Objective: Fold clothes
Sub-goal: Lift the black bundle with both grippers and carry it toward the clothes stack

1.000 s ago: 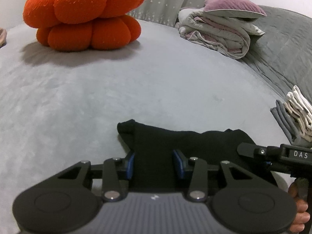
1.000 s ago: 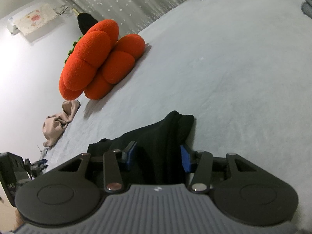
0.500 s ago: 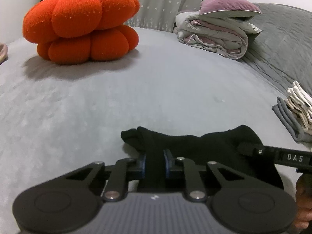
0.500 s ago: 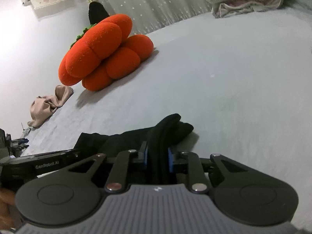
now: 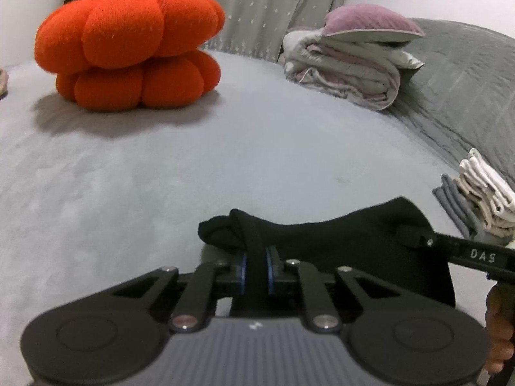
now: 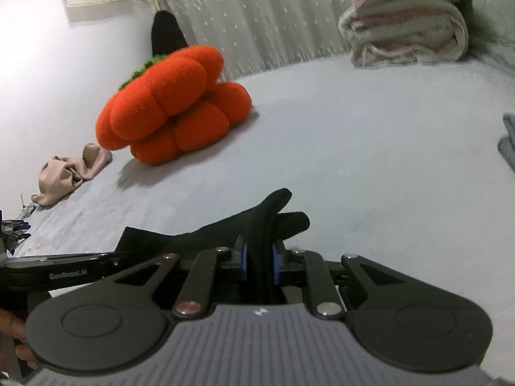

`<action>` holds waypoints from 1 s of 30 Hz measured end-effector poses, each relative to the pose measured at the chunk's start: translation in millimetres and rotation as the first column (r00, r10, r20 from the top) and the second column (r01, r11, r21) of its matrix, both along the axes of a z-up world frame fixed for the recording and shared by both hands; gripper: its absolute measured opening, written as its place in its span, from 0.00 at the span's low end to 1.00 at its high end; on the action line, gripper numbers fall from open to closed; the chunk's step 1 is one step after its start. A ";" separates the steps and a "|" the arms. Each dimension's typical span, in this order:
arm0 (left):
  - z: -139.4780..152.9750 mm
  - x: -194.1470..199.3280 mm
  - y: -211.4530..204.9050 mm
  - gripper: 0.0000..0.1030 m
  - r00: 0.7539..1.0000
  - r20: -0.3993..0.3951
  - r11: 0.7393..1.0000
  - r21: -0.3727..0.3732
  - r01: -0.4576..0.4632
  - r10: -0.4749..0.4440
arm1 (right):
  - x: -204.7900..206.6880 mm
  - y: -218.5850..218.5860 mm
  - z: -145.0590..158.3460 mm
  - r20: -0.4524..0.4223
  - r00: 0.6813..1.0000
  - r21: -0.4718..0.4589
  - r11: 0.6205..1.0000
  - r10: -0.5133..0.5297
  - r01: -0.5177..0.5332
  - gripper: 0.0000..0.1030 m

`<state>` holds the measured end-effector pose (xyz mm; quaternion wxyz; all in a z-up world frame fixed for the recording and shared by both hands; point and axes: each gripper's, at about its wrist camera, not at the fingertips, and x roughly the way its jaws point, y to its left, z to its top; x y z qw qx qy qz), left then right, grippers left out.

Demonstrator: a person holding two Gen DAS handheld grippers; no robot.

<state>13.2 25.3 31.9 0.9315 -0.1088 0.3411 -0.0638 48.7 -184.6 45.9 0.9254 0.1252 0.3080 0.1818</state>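
Note:
A black garment (image 5: 341, 234) lies on the grey bed and is lifted at both ends. My left gripper (image 5: 256, 265) is shut on its left edge, the cloth bunched between the blue pads. My right gripper (image 6: 259, 262) is shut on the other edge of the black garment (image 6: 257, 222), which rises in a fold above the fingers. The right gripper's arm (image 5: 463, 252) shows at the right of the left wrist view; the left gripper's arm (image 6: 64, 268) shows at the left of the right wrist view.
An orange pumpkin cushion (image 5: 128, 45) sits at the back left. A folded quilt with a purple pillow (image 5: 354, 54) lies at the back right. A stack of folded clothes (image 5: 479, 193) is at the right. A beige garment (image 6: 70, 170) lies crumpled at the left.
Both grippers have closed from open onto the black garment's edges and lifted them, bunching the cloth. Both cameras have tilted upward.

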 end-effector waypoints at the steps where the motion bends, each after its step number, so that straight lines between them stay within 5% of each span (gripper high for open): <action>1: -2.6 2.2 2.4 0.15 1.000 -0.015 1.000 -0.012 0.000 0.000 | 3.5 -1.3 -6.0 -0.029 1.000 0.013 1.000 -0.004 0.004 0.18; 5: -6.2 7.6 21.1 0.23 0.998 -0.058 0.992 -0.125 -0.021 0.014 | 14.1 -19.1 -25.6 -0.155 0.988 0.155 0.987 -0.021 0.046 0.40; 8: -7.2 9.4 36.8 0.34 0.996 -0.084 0.977 -0.210 -0.040 0.023 | 20.3 -40.7 -32.8 -0.219 0.976 0.309 0.947 -0.020 0.088 0.40; 12: -14.4 11.7 42.3 0.44 0.992 -0.124 0.962 -0.271 -0.034 0.000 | 24.4 -47.2 -38.7 -0.240 0.971 0.341 0.935 -0.012 0.096 0.40; 17: -15.3 12.9 32.5 0.52 0.992 -0.120 0.967 -0.254 -0.001 -0.030 | 26.0 -44.2 -38.5 -0.233 0.972 0.338 0.938 0.008 0.074 0.40; 19: -16.0 15.1 24.2 0.48 0.993 -0.109 0.974 -0.225 0.016 -0.042 | 26.4 -42.5 -38.6 -0.228 0.974 0.336 0.940 0.015 0.064 0.40; 21: -16.4 17.2 14.8 0.22 0.993 -0.096 0.981 -0.192 0.041 -0.061 | 25.2 -36.7 -39.3 -0.205 0.979 0.320 0.946 0.016 0.051 0.39; 24: -15.2 17.8 10.5 0.15 0.994 -0.088 0.983 -0.180 0.041 -0.057 | 19.6 -24.7 -35.0 -0.157 0.987 0.251 0.968 0.024 0.016 0.21; 30: 5.3 6.5 19.7 0.13 0.999 0.007 0.977 -0.212 0.039 -0.038 | 9.5 -15.5 -9.1 -0.012 0.999 0.154 0.988 0.030 -0.028 0.18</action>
